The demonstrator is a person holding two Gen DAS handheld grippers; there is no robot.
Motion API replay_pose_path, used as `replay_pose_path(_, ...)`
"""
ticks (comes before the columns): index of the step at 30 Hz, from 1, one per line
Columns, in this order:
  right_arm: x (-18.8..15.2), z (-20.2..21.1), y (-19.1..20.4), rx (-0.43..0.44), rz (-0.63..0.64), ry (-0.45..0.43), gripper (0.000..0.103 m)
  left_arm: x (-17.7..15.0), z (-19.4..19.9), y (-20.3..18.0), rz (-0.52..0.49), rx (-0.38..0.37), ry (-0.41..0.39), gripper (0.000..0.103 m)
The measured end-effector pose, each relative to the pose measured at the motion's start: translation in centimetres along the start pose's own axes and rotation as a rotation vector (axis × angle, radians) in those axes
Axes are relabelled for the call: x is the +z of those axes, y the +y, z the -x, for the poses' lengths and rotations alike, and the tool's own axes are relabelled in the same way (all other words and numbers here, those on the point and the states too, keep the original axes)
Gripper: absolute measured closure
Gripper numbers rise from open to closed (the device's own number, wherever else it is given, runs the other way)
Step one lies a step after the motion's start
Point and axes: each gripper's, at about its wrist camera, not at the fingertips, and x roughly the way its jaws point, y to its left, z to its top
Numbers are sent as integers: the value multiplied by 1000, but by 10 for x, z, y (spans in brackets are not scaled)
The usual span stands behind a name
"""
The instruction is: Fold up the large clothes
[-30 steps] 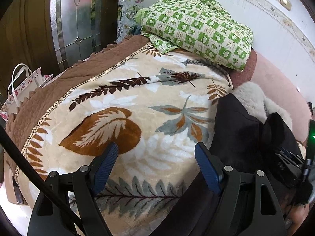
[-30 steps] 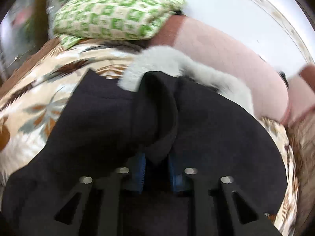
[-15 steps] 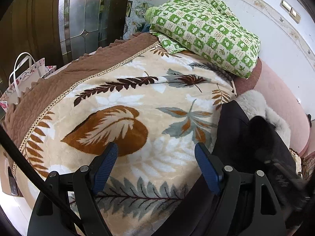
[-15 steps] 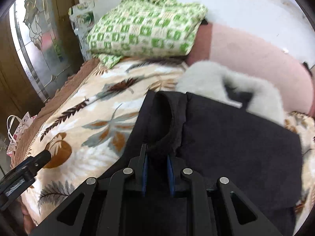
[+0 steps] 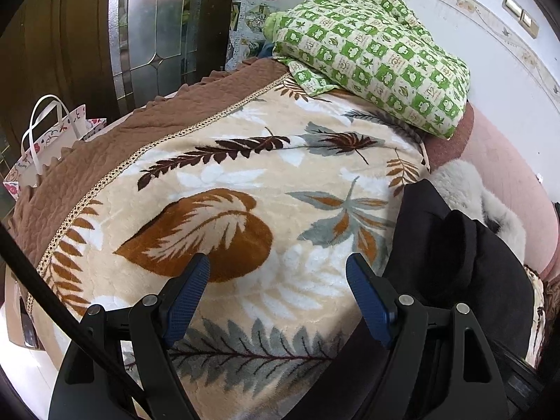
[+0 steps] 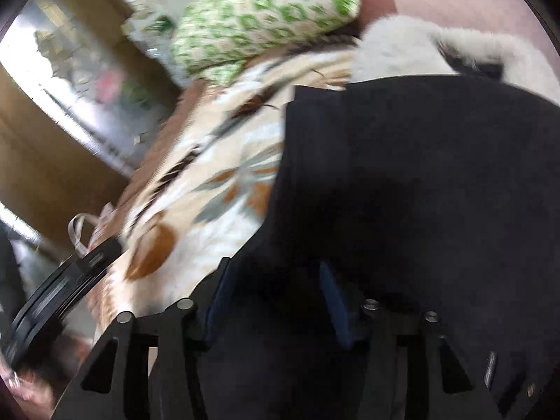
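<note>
The bed [image 5: 217,189], covered by a leaf-print blanket, serves as the folding surface, and the black coat [image 6: 420,182] lies across its right side with its pale fur collar [image 5: 465,189] toward the pink headboard [image 5: 504,161] — laid out flat, it seems, so a fold can be made. A green checked quilt [image 5: 378,52] is piled at the head, near the collar and likely to crowd any fold that way. A paper bag [image 5: 52,140] stands off the far edge, out of the way. The left gripper [image 5: 278,280] hangs over bare blanket, fingers wide and empty; the right gripper [image 6: 276,297] sits low over the coat, fingers parted with dark cloth between them, though the blur leaves it unclear whether any cloth is caught.
</note>
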Motion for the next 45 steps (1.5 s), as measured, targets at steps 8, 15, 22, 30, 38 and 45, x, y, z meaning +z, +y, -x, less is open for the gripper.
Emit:
replay_pose_path(8,40,20,-36,-149,-136,-150,72,-1,0,-3,-10,1,0,24)
replay_pose_path(15,39,-70,-49,-14,-222,31,72,0,-2,-4,-27,7,1,24)
replay_pose_path(22,18,-16,-17,15,-114,-17,72,-1,-3,-6,-48,5,11,24)
replay_pose_path(30,-86,13,-26,-105,-37,135,72,-14,-2,-24,-140,-4,23,24)
replay_pose_path(38,-160,91,-41,-146,-102,45,70,-31,17,-29,-158,-72,30,24)
replay_pose_path(45,-199,195,-53,-446,-95,-229,47,-71,62,-37,-289,-1,-127,24)
